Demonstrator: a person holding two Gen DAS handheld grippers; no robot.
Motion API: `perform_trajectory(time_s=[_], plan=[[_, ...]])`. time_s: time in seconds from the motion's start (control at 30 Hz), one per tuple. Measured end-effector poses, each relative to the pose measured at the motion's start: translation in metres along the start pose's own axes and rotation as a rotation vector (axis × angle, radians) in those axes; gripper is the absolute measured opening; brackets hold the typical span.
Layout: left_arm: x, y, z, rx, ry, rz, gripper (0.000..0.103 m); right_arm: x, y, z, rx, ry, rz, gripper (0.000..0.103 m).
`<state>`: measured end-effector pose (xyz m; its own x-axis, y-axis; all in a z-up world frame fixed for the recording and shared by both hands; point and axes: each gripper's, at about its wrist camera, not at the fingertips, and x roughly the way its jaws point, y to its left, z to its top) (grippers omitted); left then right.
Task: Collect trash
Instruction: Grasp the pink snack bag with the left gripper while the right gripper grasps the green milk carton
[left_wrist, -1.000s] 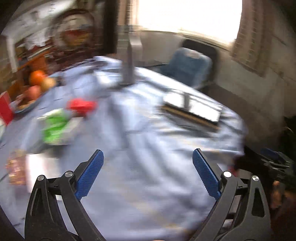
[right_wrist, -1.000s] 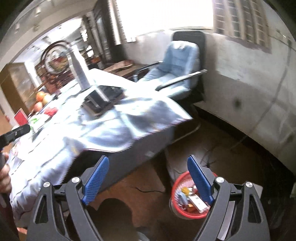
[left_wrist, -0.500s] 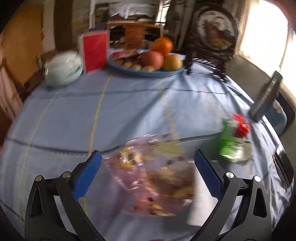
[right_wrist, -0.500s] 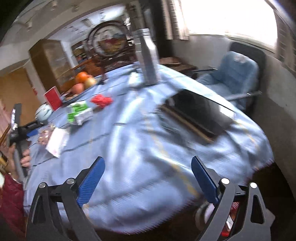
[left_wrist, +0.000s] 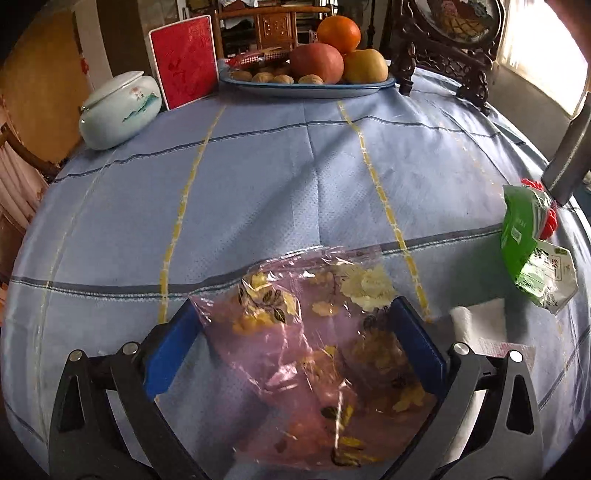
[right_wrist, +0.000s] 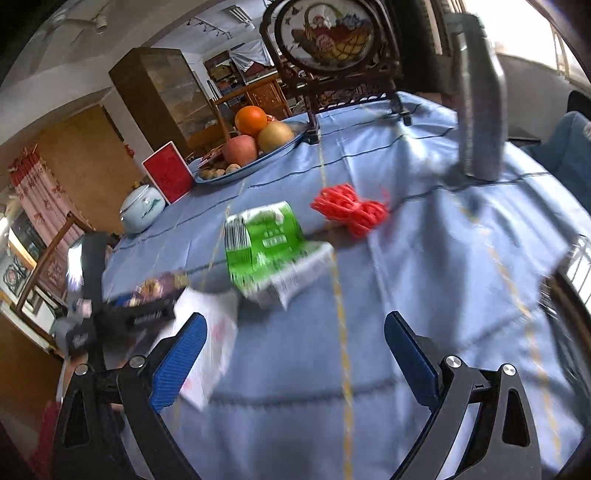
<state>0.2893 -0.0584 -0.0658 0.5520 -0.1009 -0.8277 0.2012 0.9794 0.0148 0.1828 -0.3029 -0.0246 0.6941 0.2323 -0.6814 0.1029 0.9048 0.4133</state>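
A crumpled pink see-through wrapper with a flower print (left_wrist: 314, 354) lies on the blue tablecloth (left_wrist: 295, 184). My left gripper (left_wrist: 293, 314) is open around it, one blue finger at each side, pads not pressing. Right of it lie a white napkin (left_wrist: 480, 325), a green and white carton (left_wrist: 524, 236) and a red net (left_wrist: 550, 218). My right gripper (right_wrist: 295, 325) hangs open over bare cloth with nothing between its fingers. Ahead of it are the carton (right_wrist: 266, 243), the red net (right_wrist: 351, 210), the napkin (right_wrist: 207, 332), the wrapper (right_wrist: 162, 288) and the left gripper (right_wrist: 140, 314).
At the far side stand a fruit plate (left_wrist: 306, 86), a red card (left_wrist: 184, 62), a white lidded jar (left_wrist: 118, 107) and a carved framed picture (right_wrist: 332, 33). A tall grey bottle (right_wrist: 476, 110) stands at the right. A blue chair (right_wrist: 576, 147) sits beyond the table.
The left gripper swung from the laptop side of the table to the pink wrapper and dropped around it. The right gripper swung from the red bin on the floor to above the tabletop.
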Motion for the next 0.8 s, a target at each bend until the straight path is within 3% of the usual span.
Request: perform_trajectory(time_s=[0.27,0.33,0.37,0.4,0.47,0.6,0.8], plan=[[-0.001,-0.001,0.002,-0.011,-0.003,0.012,0.098,0.053,-0.009,0.014,0.129,0.041,0.058,0.095],[0.000,-0.002,0.003,-0.011,-0.002,0.012,0.098,0.059,-0.005,0.015,0.073,0.021,0.018,0.087],[0.000,-0.002,0.003,-0.010,-0.002,0.011,0.098,0.061,-0.002,0.015,0.028,0.023,-0.010,0.054],[0.001,-0.002,0.004,-0.009,0.000,0.010,0.098,0.062,-0.003,0.016,0.009,0.020,0.000,0.029],[0.003,-0.003,0.006,-0.007,0.005,0.008,0.098,0.048,-0.011,0.018,0.047,-0.039,0.043,0.024],[0.003,-0.001,0.007,-0.010,0.024,-0.004,0.097,0.024,-0.019,0.022,0.031,-0.165,-0.099,0.023],[-0.001,0.008,0.009,-0.050,0.025,-0.061,0.096,0.030,-0.032,0.022,0.084,-0.112,-0.081,0.027]])
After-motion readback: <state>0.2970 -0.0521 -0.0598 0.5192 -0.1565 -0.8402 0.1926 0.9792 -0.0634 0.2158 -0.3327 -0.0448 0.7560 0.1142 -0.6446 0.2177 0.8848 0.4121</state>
